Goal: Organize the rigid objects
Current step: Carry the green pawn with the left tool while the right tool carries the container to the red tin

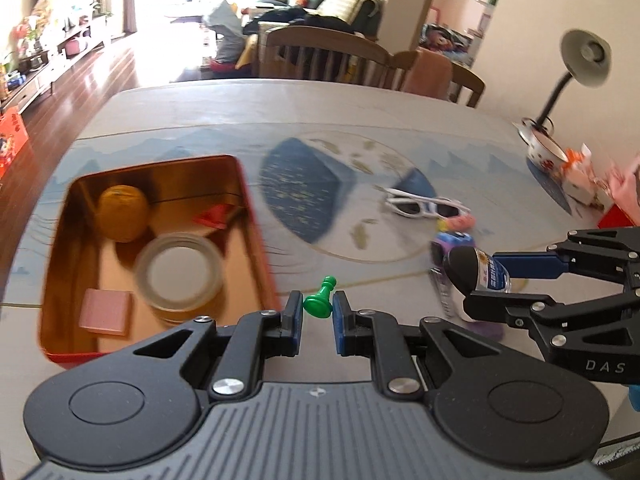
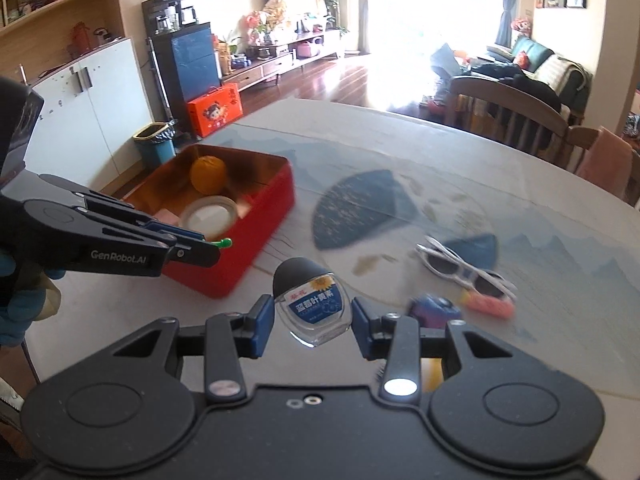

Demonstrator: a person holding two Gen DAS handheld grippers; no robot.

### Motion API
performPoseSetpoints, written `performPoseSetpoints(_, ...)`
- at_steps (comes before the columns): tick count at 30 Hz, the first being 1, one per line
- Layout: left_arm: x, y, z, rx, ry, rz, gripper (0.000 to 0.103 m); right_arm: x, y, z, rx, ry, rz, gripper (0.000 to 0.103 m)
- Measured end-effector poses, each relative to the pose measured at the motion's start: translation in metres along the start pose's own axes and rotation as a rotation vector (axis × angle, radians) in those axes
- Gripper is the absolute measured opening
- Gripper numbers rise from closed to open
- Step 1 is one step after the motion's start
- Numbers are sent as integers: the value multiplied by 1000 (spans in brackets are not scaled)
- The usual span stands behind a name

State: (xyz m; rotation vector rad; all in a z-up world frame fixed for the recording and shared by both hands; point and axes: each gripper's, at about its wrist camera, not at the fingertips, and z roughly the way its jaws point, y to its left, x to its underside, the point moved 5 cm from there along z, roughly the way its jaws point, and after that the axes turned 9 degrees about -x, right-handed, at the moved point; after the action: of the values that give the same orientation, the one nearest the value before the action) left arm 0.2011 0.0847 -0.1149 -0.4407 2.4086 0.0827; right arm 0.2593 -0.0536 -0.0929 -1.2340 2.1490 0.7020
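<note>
Green pawn [image 1: 319, 301] sits pinched between the left gripper [image 1: 317, 312] pads, just beside the red tin [image 1: 256, 216] (holding a tape roll [image 1: 179, 270] and an orange ball [image 1: 123, 218]). Right gripper [image 2: 312, 320] clamps a small black-capped bottle [image 2: 312, 304] above the table [image 2: 440, 168]; sunglasses [image 2: 466, 270] lie nearby.

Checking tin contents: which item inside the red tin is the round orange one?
The orange ball in the far corner of the red tin. The tape roll is a clear hollow ring, the pink block is flat and square.
</note>
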Motion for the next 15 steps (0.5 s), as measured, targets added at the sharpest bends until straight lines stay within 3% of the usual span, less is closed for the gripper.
performPoseSetpoints(15, -16, 103, 15, -88, -4, -76, 15, -49, 74, 70, -49, 41, -64, 41)
